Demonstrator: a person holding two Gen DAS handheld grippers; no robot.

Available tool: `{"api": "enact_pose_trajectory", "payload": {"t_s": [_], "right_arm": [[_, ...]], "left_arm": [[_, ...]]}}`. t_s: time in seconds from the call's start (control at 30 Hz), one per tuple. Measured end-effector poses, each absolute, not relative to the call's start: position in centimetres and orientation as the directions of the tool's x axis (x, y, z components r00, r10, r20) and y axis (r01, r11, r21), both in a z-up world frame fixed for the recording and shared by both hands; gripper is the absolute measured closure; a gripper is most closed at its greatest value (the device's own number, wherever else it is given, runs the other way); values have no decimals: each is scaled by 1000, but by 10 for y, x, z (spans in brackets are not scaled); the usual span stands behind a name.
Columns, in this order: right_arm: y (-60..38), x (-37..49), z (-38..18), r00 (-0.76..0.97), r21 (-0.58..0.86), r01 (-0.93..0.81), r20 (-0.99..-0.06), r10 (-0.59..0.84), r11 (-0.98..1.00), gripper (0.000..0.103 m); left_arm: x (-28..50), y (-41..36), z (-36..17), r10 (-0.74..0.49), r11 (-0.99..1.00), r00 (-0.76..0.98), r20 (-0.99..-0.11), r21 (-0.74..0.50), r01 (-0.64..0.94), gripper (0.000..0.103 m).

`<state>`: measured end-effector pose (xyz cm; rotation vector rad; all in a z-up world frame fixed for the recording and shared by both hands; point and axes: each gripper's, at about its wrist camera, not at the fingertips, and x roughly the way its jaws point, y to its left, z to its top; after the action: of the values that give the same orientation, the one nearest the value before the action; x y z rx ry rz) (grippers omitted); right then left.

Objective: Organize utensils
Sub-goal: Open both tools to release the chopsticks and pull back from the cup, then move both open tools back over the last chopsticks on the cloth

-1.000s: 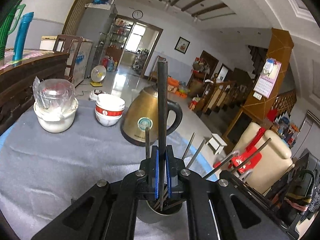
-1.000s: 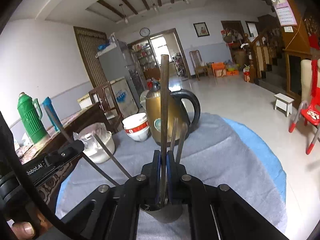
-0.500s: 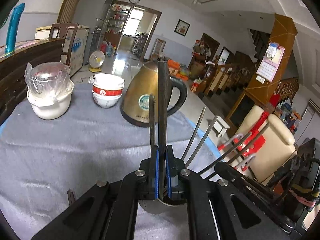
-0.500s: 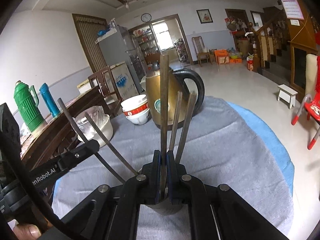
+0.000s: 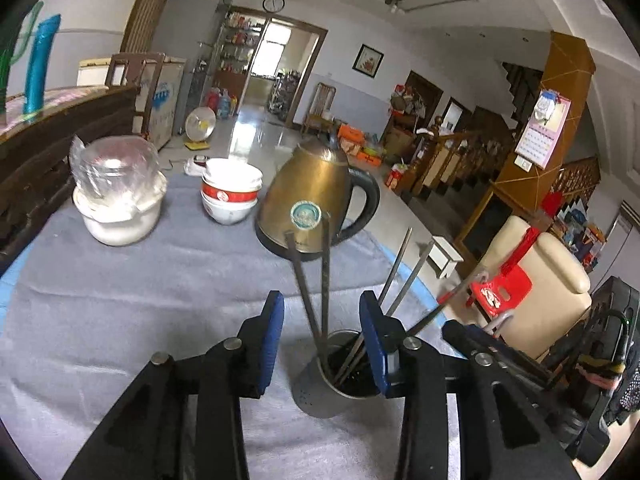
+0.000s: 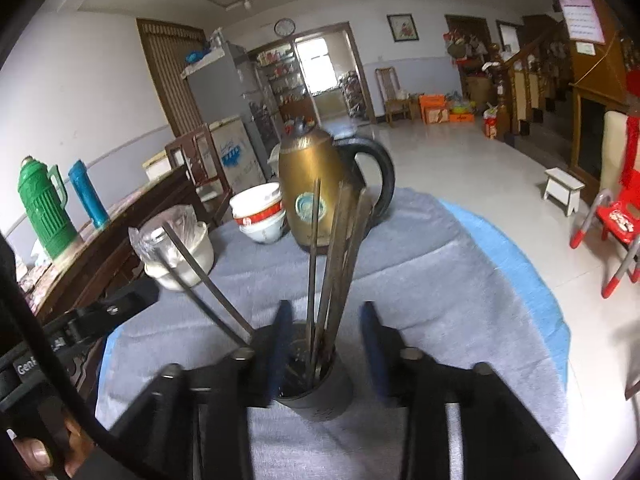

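Note:
A metal utensil cup (image 5: 332, 392) stands on the grey cloth, with several dark chopsticks (image 5: 316, 280) standing in it and leaning apart. My left gripper (image 5: 322, 340) is open, its blue-padded fingers on either side of the cup's rim, holding nothing. In the right wrist view the same cup (image 6: 316, 392) sits between the open fingers of my right gripper (image 6: 326, 344), with the chopsticks (image 6: 328, 256) upright between them and untouched. The left gripper body (image 6: 100, 312) shows at the left of that view.
A gold kettle (image 5: 312, 208) with a black handle stands behind the cup. Stacked red and white bowls (image 5: 230, 194) and a white pot with a bagged lid (image 5: 118, 192) stand at the back left. A dark wooden sideboard (image 5: 48, 148) borders the table on the left.
Both grippers have opened and let go of the chopsticks they held, which now stand in the cup. Both have dropped lower around the cup.

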<state>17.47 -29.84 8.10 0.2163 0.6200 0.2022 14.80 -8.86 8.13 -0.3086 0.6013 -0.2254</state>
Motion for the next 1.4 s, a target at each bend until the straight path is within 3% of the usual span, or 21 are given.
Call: {"api": "enact_pose_trajectory", "payload": {"t_s": [0.03,0.17,0.37,0.97,1.4], "right_arm": [[-300,170,85,807,258,-114,-540,241,959,41],[-301,151,96,827,249,-106,-515,225,963,42],[-288,116,92,816,233,-135,-525,242,963,39],[-242,91,-23,536,221,-171,-797,279,960,37],[-231,95,-68,421,134,-158,-887,189,978,37]], "left_arm": [[142,-84,84,-287,934,806,-517,-339,115,59],[123,-69,89,-239,949,820,-520,-303,84,39],[93,-50,71,-156,973,791,-592,-231,19,32],[54,-8,-27,-48,982,571,-820,-142,-121,30],[38,34,-93,68,961,375,-924,-41,-274,30]]}}
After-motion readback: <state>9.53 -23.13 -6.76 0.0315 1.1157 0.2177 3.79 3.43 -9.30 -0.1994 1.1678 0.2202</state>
